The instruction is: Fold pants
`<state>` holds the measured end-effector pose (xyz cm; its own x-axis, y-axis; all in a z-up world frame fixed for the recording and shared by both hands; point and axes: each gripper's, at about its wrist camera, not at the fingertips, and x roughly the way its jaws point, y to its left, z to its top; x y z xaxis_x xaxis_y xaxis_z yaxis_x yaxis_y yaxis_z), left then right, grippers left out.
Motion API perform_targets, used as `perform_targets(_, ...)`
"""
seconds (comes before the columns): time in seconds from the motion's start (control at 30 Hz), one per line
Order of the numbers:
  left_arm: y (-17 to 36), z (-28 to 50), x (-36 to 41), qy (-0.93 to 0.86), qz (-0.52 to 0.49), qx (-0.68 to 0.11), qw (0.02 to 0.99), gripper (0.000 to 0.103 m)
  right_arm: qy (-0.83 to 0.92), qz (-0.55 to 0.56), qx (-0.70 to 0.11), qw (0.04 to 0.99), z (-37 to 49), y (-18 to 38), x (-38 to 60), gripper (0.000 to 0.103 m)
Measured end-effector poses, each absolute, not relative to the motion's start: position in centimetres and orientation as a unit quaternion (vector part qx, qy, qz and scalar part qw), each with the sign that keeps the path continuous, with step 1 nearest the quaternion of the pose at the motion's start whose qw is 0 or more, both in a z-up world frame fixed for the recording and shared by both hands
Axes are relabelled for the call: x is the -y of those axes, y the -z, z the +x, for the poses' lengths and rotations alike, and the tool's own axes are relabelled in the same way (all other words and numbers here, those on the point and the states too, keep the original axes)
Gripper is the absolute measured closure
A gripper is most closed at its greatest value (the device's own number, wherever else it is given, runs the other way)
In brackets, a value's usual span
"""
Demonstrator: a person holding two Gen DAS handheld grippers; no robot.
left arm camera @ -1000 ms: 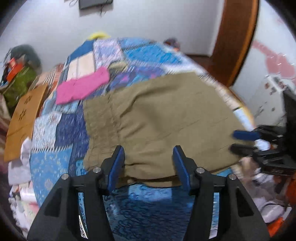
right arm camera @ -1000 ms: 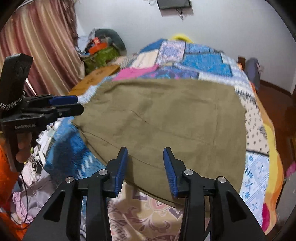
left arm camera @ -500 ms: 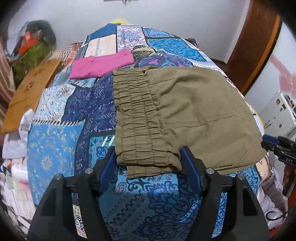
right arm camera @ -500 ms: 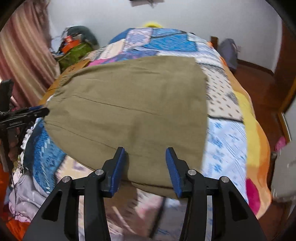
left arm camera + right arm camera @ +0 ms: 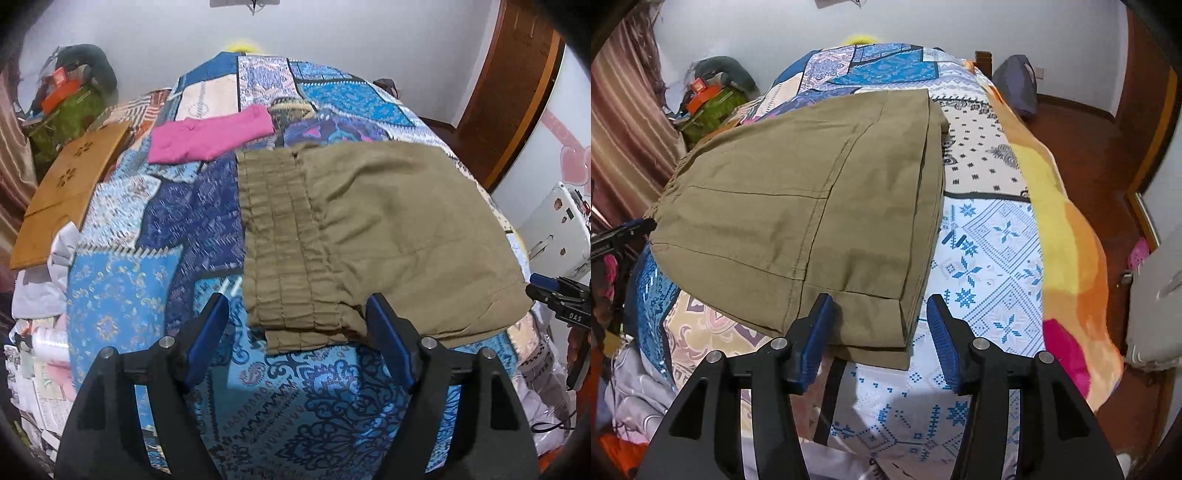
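The olive-khaki pants (image 5: pixel 373 236) lie folded flat on the patchwork bedspread (image 5: pixel 118 295), gathered elastic waistband toward the left. My left gripper (image 5: pixel 297 325) is open, its blue pads either side of the waistband's near corner, holding nothing. In the right wrist view the pants (image 5: pixel 798 206) show stacked layers at the hem end. My right gripper (image 5: pixel 881 321) is open around the near hem corner, empty. The right gripper's tip shows at the far right of the left wrist view (image 5: pixel 554 295); the left gripper's tip shows at the left edge of the right wrist view (image 5: pixel 617 232).
A folded pink garment (image 5: pixel 210 136) lies on the bed beyond the waistband. A wooden board (image 5: pixel 70 184) sits at the bed's left edge. A cluttered pile (image 5: pixel 70 92) is in the back left corner. A white appliance (image 5: pixel 554 225) and a wooden door (image 5: pixel 517 85) are on the right.
Both grippers have swung outward, left toward the waistband end, right toward the hem end, and closer to the near corners. The pants have stayed flat. Both jaws stayed open.
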<state>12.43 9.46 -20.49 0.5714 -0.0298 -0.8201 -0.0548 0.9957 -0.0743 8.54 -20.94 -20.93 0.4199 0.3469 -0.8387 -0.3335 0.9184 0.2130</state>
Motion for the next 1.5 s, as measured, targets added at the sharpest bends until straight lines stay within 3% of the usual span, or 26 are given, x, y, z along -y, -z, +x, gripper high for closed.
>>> perform_targets(0.33, 16.1, 17.0, -12.3, -0.053, -0.038, -0.431, 0.9, 0.025, -0.222, 0.003, -0.437, 0.871, 11.5, 16.3, 20.4, 0.053)
perform_targets(0.6, 17.8, 24.0, -14.0, -0.043, -0.073, -0.465, 0.881, 0.025, -0.224, -0.026, -0.404, 0.886, 17.8, 15.3, 19.0, 0.051)
perform_targets(1.07, 23.9, 29.8, -15.8, -0.024, -0.135, -0.527, 0.839, 0.025, -0.227, -0.013, -0.439, 0.869, 30.6, 21.0, 17.6, 0.051)
perform_targets(1.27, 24.8, 30.2, -16.1, 0.007, -0.165, -0.534, 0.829, 0.04, -0.223, 0.002, -0.469, 0.855, 34.8, 23.9, 17.2, 0.051)
perform_targets(1.33, 24.6, 30.1, -15.6, 0.004, -0.152, -0.529, 0.835, 0.045, -0.227, 0.013, -0.469, 0.853, 35.4, 24.3, 17.3, 0.061)
perform_targets(1.4, 24.4, 29.9, -15.1, -0.005, -0.134, -0.522, 0.842, 0.046, -0.213, -0.005, -0.466, 0.859, 35.5, 24.7, 17.0, 0.091)
perform_targets(1.5, 24.4, 29.8, -15.2, -0.023, -0.13, -0.514, 0.847, 0.047, -0.211, -0.037, -0.459, 0.862, 35.2, 25.0, 16.5, 0.096)
